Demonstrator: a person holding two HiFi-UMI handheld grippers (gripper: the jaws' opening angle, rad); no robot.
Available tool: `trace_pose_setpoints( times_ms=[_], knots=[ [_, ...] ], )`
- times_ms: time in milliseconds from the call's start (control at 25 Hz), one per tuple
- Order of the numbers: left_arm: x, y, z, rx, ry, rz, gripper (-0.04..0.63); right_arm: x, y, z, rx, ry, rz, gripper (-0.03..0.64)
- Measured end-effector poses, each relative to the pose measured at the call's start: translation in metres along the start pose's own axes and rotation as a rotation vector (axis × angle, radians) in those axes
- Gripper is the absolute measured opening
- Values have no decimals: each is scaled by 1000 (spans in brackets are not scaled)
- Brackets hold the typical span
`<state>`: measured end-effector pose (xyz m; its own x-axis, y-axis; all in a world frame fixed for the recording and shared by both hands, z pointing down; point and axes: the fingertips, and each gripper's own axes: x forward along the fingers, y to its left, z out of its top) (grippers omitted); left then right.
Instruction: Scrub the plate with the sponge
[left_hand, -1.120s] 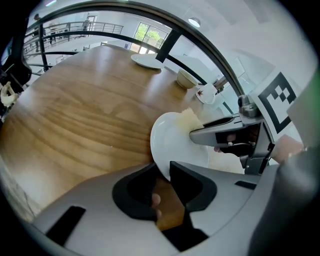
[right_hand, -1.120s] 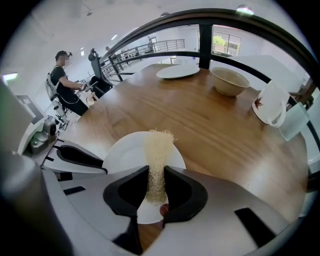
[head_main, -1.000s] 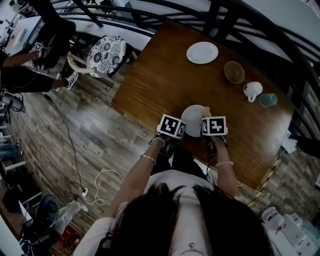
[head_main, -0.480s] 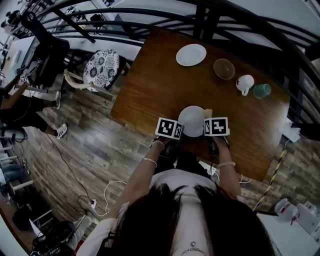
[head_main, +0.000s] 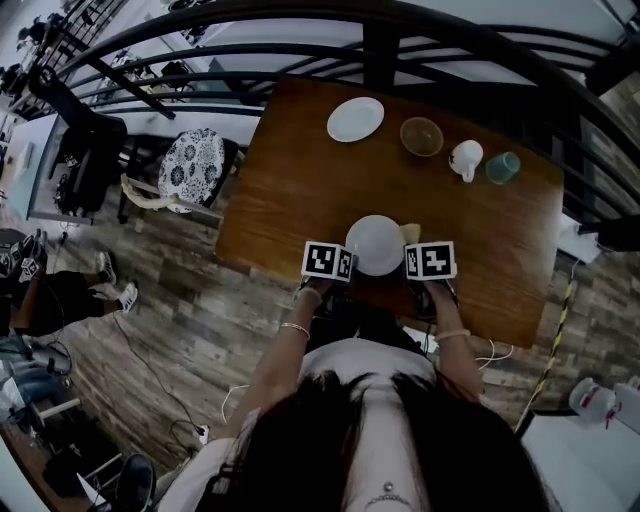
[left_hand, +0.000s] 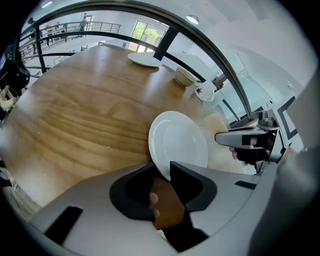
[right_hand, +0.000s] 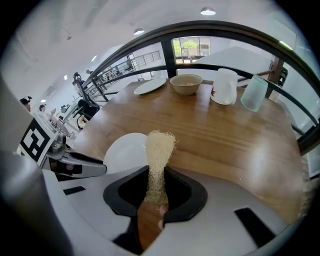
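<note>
A white plate (left_hand: 177, 142) stands tilted on its edge over the wooden table (head_main: 290, 190). My left gripper (left_hand: 162, 171) is shut on the plate's lower rim. My right gripper (right_hand: 156, 192) is shut on a pale, fibrous sponge (right_hand: 160, 152) that sticks up between its jaws, just right of the plate (right_hand: 124, 152). In the head view the plate (head_main: 375, 245) sits between the two marker cubes, near the table's front edge. Whether the sponge touches the plate I cannot tell.
At the table's far side lie a second white plate (head_main: 355, 119), a bowl (head_main: 421, 136), a white mug (head_main: 465, 159) and a teal cup (head_main: 503, 167). A chair with a patterned cushion (head_main: 192, 167) stands left of the table. A black railing runs behind.
The right gripper has drawn slightly to the right, away from the plate, with the sponge in it. The left gripper and plate have held still. The head view has shifted.
</note>
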<state>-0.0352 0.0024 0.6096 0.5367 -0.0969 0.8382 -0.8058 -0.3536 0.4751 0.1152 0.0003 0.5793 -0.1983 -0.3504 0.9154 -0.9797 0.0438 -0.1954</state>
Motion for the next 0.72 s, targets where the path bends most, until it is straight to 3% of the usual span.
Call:
trace_pose_setpoints(
  times_ms=[480, 720],
  knots=[
    [-25, -4, 9, 32, -53, 26, 97, -33, -3, -4, 48, -82, -6, 97],
    [-45, -28, 21, 115, -124, 28, 97, -52, -2, -7, 65, -137, -8, 97]
  ],
)
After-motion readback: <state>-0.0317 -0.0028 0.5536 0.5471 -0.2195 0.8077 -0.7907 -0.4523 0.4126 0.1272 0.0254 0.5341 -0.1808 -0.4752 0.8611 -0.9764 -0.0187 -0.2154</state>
